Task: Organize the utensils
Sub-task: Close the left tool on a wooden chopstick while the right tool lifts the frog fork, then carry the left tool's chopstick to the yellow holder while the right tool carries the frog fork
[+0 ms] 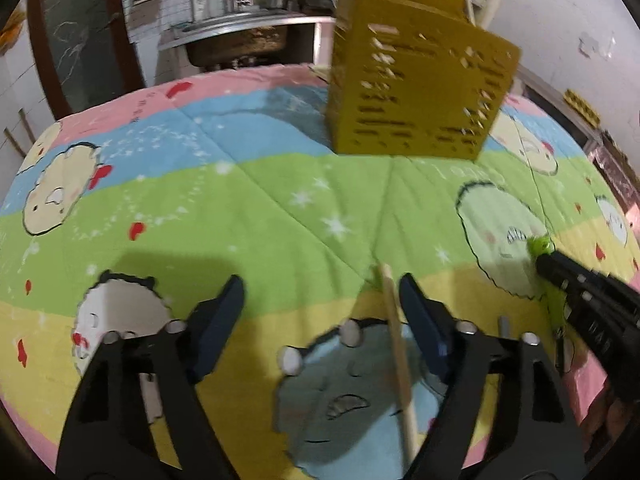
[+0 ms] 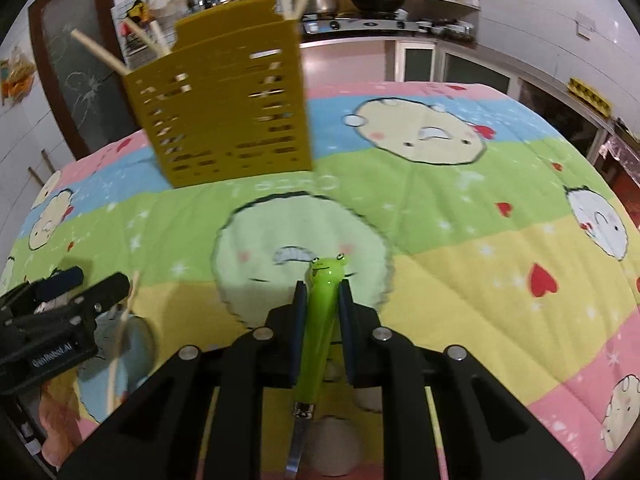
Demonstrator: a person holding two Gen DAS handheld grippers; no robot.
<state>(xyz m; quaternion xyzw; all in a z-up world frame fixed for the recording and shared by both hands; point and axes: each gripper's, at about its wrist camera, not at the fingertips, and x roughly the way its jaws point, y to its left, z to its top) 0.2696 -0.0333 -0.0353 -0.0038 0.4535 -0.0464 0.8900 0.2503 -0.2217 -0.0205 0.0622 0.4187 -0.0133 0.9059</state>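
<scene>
A yellow slotted utensil holder [image 1: 416, 88] [image 2: 224, 112] stands on the far side of the table with several wooden chopsticks [image 2: 100, 54] sticking out of it. My left gripper [image 1: 320, 284] is open low over the cloth. A single wooden chopstick [image 1: 396, 352] lies between its jaws, close against the right finger [image 1: 416, 312]. My right gripper [image 2: 323, 288] is shut on the green frog-headed handle of a utensil [image 2: 320, 320], whose metal end [image 2: 298, 440] points back toward the camera. In each wrist view the other gripper shows at the side: the right gripper [image 1: 546, 260] and the left gripper [image 2: 100, 280].
A striped cartoon-print quilt [image 1: 280, 184] [image 2: 460, 240] covers the round table. A sink and counter [image 1: 240, 36] stand behind it, and shelves with pots [image 2: 380, 0] line the back wall. The table drops away at its left and right edges.
</scene>
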